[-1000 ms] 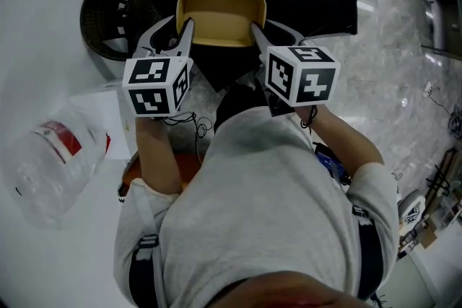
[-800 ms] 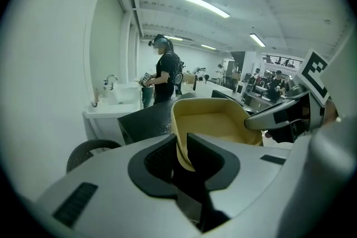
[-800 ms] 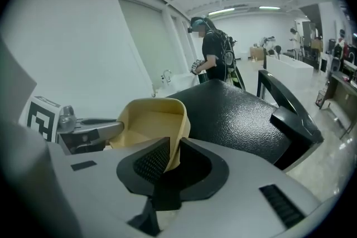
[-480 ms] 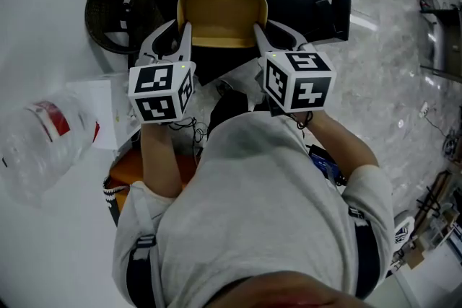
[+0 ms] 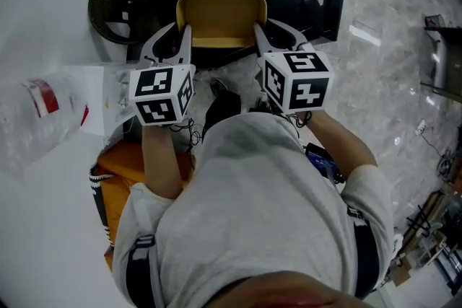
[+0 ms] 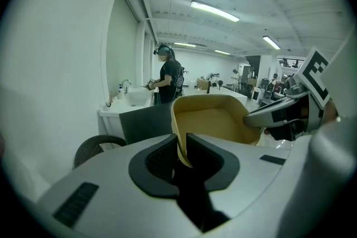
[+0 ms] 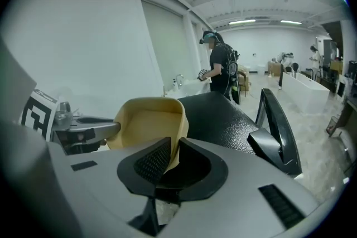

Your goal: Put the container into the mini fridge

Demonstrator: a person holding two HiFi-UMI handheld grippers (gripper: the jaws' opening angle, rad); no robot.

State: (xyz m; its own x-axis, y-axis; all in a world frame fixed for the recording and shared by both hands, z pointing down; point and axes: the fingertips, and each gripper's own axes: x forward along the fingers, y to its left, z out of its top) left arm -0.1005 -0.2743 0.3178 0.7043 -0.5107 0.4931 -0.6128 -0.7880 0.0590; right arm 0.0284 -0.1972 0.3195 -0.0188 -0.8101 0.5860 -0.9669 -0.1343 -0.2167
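As left gripper (image 5: 187,31) and right gripper (image 5: 255,31) jaws, just closed in, pinch opposite walls, container (image 5: 221,11) mouth-up, long axis crosswise.

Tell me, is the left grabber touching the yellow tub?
Touching. The left gripper view shows the left gripper, jaws just closed in, pinching the yellow tub by its wall, no gap.

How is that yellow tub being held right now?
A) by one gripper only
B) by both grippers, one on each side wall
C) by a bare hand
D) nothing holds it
B: the left gripper and the right gripper, whose jaws have just been closing, each pinch a side wall of the yellow tub.
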